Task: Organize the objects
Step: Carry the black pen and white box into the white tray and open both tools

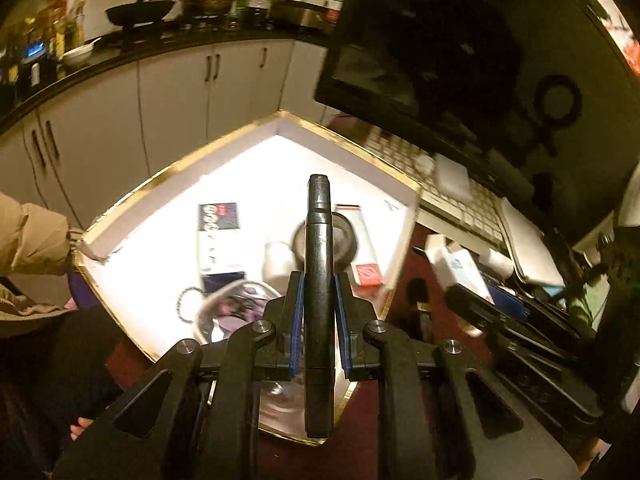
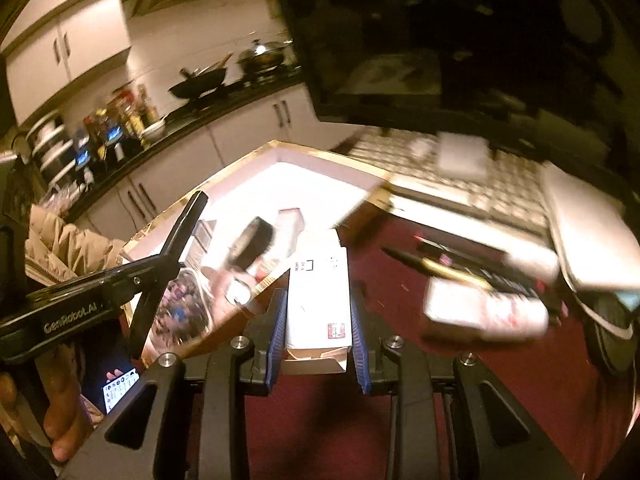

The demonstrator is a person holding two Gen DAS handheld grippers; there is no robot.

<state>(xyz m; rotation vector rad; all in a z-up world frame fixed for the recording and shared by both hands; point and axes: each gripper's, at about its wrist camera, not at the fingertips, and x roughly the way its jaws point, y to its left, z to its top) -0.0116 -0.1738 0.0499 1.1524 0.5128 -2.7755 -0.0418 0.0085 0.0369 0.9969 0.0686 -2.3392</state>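
Between the left fingers (image 1: 319, 280) sits a gripped black marker (image 1: 319, 264); right fingers (image 2: 319, 312) clamp a white carton (image 2: 319, 300).

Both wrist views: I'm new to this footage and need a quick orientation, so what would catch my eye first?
The bright white gold-rimmed box glows mid-frame on the dark red tabletop, already holding a tape roll and small packets. The left gripper grips a black marker above it, and the right gripper holds a small white carton near the box's edge. A dark monitor and pale keyboard sit behind.
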